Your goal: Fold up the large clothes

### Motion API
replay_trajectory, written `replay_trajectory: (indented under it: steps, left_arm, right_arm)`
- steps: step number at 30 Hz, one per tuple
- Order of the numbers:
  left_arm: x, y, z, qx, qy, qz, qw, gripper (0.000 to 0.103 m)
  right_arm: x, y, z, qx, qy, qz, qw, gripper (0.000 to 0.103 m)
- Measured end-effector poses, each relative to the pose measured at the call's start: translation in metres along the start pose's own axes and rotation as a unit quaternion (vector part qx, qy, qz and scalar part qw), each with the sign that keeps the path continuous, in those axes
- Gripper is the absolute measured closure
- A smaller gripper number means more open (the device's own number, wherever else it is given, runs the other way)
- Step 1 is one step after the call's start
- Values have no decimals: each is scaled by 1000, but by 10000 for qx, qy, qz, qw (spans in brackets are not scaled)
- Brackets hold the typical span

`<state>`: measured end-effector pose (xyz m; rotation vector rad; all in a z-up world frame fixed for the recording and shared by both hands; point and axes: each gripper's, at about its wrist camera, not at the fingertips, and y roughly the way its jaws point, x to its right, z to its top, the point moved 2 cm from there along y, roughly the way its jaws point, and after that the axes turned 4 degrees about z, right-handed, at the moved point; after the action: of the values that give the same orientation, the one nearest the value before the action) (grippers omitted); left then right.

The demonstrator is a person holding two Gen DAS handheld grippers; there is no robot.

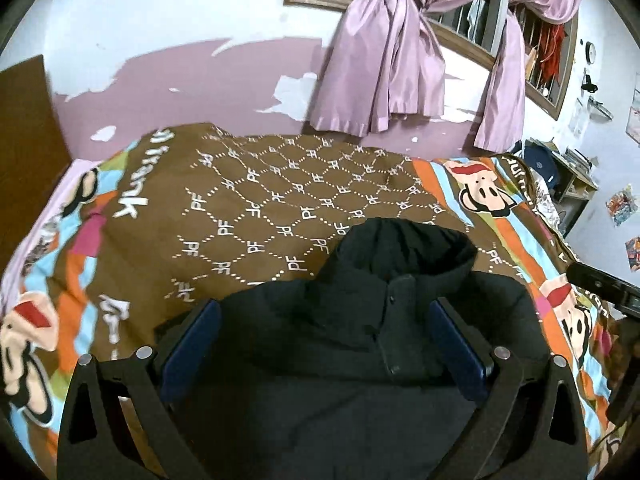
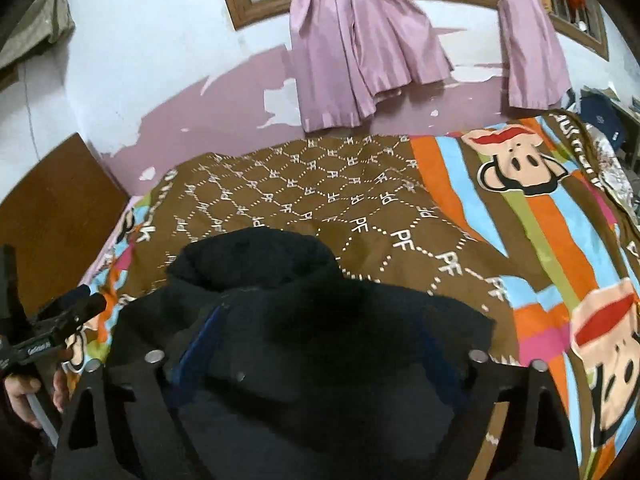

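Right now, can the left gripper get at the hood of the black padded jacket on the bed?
Probably yes. The left gripper is open above the black padded jacket, and the hood lies just ahead on the patterned brown bedspread with nothing in between.

Ahead of my jaws the brown patterned bedspread (image 1: 280, 184) lies flat and open, all the way to the peeling pink-and-white wall (image 1: 192, 76). The bulky black hooded jacket (image 1: 360, 320) fills the space between both pairs of jaws, its raised hood (image 1: 404, 248) blocking a straight low pass forward. To my right the striped cartoon-monkey edge of the spread (image 2: 540, 208) is free. The tied lilac satin curtains (image 2: 352, 52) hang down near the bed's far edge. A brown wooden board (image 2: 52, 216) closes the left side.
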<state>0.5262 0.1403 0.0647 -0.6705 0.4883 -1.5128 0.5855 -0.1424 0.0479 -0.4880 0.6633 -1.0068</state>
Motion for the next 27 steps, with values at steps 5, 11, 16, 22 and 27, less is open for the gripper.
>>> replay_trajectory:
  steps: [5, 11, 16, 22, 27]
  left_arm:
    - [-16, 61, 16, -326, -562, -136, 9978, 18]
    - [-15, 107, 24, -731, -630, -479, 9942, 72]
    - [-4, 100, 18, -654, -211, -449, 9966, 97]
    - [-9, 70, -2, -576, 5, -524, 9970, 100]
    - [-13, 44, -35, -689, 124, -861, 9938, 100]
  right_arm:
    - [12, 67, 18, -218, 47, -270, 9994, 33]
    - [24, 99, 22, -241, 95, -421, 9988, 54]
    - [24, 96, 16, -223, 34, -320, 9992, 93]
    - [22, 52, -10, -45, -195, -16, 9998, 96]
    - [32, 19, -48, -69, -140, 255, 9996, 97]
